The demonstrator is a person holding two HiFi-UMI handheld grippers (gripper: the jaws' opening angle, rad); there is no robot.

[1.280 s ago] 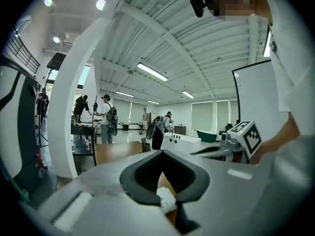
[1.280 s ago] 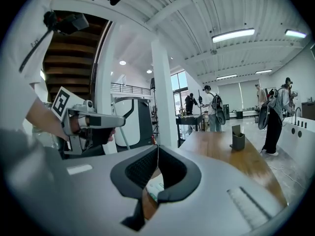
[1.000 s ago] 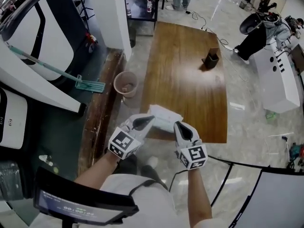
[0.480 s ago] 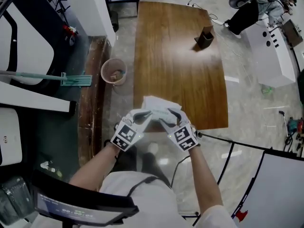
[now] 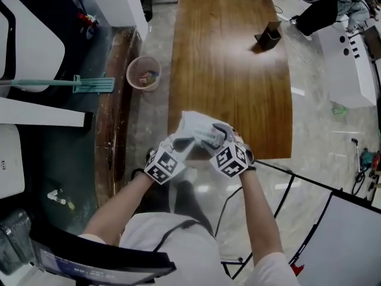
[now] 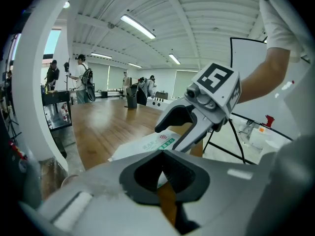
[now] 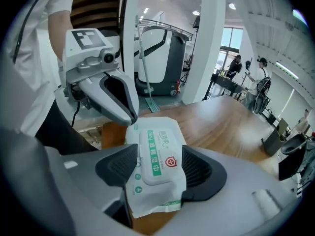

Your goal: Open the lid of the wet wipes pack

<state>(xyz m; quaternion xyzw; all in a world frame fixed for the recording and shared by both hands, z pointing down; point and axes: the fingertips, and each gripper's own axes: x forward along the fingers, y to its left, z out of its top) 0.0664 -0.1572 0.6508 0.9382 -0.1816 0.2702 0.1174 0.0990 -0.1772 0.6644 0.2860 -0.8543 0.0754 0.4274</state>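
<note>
The wet wipes pack [image 5: 196, 126] is white with green print, over the near left corner of the wooden table [image 5: 238, 76]. In the right gripper view the pack [image 7: 156, 168] lies lid up, its flat lid flap closed. My right gripper [image 7: 157, 170] straddles it and its jaws are opening, with a pad on each side of the pack. My left gripper [image 7: 124, 113] is shut on the pack's far edge. In the left gripper view the pack [image 6: 147, 144] shows beyond the left gripper [image 6: 162, 173], and the right gripper [image 6: 176, 132] is over it. From the head view, the left gripper [image 5: 180, 143] and right gripper [image 5: 219, 134] meet at the pack.
A dark holder [image 5: 271, 36] stands at the table's far right. A pink bin [image 5: 144, 73] and a mop [image 5: 71, 83] are on the floor to the left. Black stand legs [image 5: 286, 186] run along the right. People stand far off in the room.
Both grippers have sunk with the pack toward the table's near edge. The right gripper has rolled over the pack and its jaws have spread apart.
</note>
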